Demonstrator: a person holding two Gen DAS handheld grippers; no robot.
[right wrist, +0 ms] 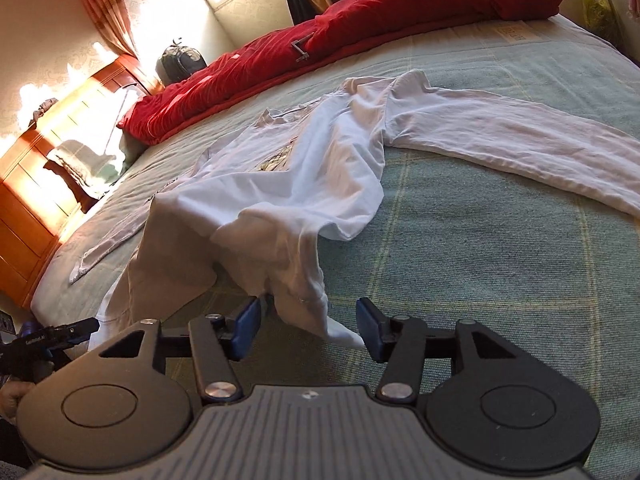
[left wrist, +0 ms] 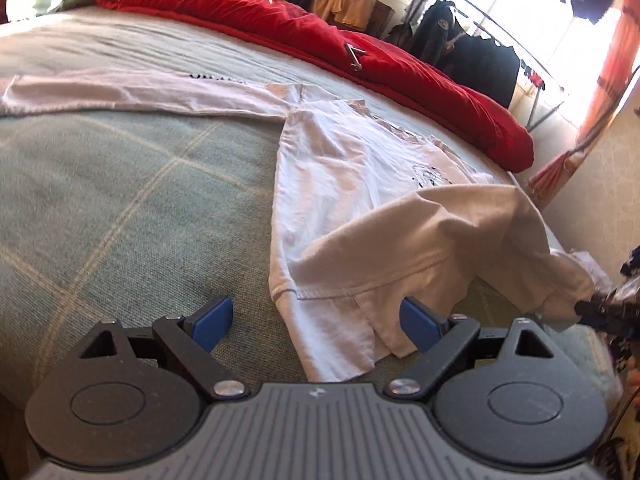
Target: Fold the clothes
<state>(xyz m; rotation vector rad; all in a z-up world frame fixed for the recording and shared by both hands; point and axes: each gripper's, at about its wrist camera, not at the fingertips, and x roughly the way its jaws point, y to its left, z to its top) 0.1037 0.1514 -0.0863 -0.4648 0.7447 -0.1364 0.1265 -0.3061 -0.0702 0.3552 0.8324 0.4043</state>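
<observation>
A white long-sleeved shirt (left wrist: 340, 168) (right wrist: 300, 160) lies on the green checked bed cover (left wrist: 120, 200) (right wrist: 480, 260). One sleeve (right wrist: 520, 140) stretches out flat, and the near hem is folded up into a raised ridge. In the left wrist view my left gripper (left wrist: 316, 320) stands wide open over the hem corner, its blue pads (left wrist: 216, 320) clear of the cloth. My right gripper (right wrist: 310, 326) is partly open. A bunched hem corner (right wrist: 304, 292) hangs between its pads, draped against the left one, and is not pinched. Each view shows the other gripper at its edge (left wrist: 584, 306) (right wrist: 90, 326).
A red duvet (left wrist: 320, 36) (right wrist: 360, 24) is heaped along the far side of the bed. A rack of dark clothes (left wrist: 480, 52) stands by the bright window. A wooden dresser (right wrist: 48, 160) and a grey backpack (right wrist: 180, 64) sit past the bed's left edge.
</observation>
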